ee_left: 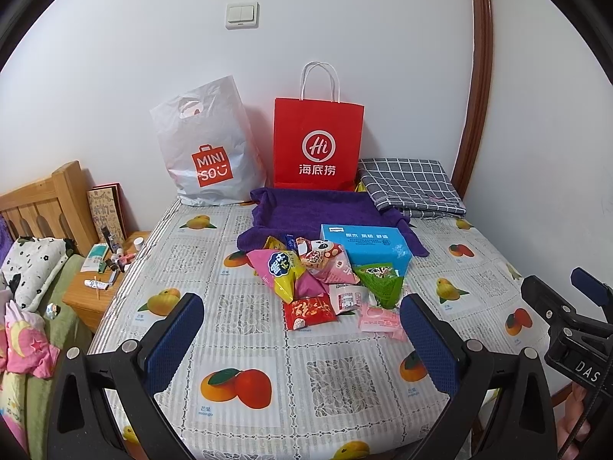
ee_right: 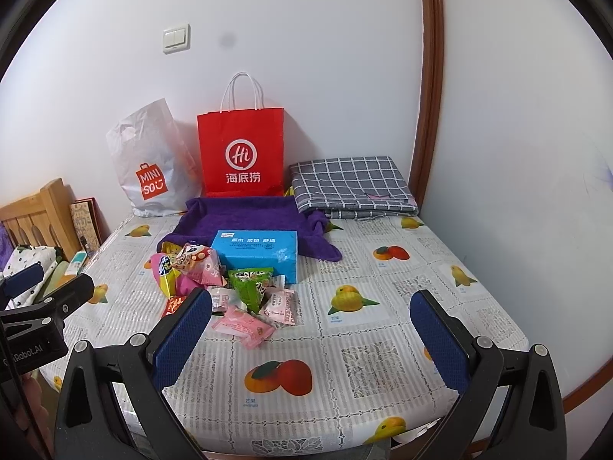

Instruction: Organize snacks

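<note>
The left hand-held gripper (ee_left: 302,329) hovers over the near edge of the worktop with its blue-padded fingers spread wide and nothing between them. The right hand-held gripper (ee_right: 310,329) sits beside it toward the right near corner, likewise spread and empty. Both are level and aimed at the far edge, well short of the goods.

The snacks (ee_left: 318,280) lie heaped near the middle of the worktop, slightly left of centre. A small red packet (ee_left: 308,311) and a pink wrapped sweet (ee_left: 381,320) lie nearest the left gripper; behind them are a yellow-and-pink pouch (ee_left: 281,272), a green triangular pack (ee_left: 381,281) and a pink panda-print pack (ee_left: 325,260).

These look light, crinkly and slippery. The air-filled pouches would likely squash or pop under a hard pinch, so a gentle hold on a crimped seam or corner seems best. The flat sweets would need a low, nearly flat approach.

A blue tissue box (ee_left: 364,243) stands touching the heap's far side, on a purple towel (ee_left: 314,211). Along the far edge stand a red paper bag (ee_left: 318,142), a white plastic bag (ee_left: 207,142) and a folded checked cloth (ee_left: 410,184).
</note>
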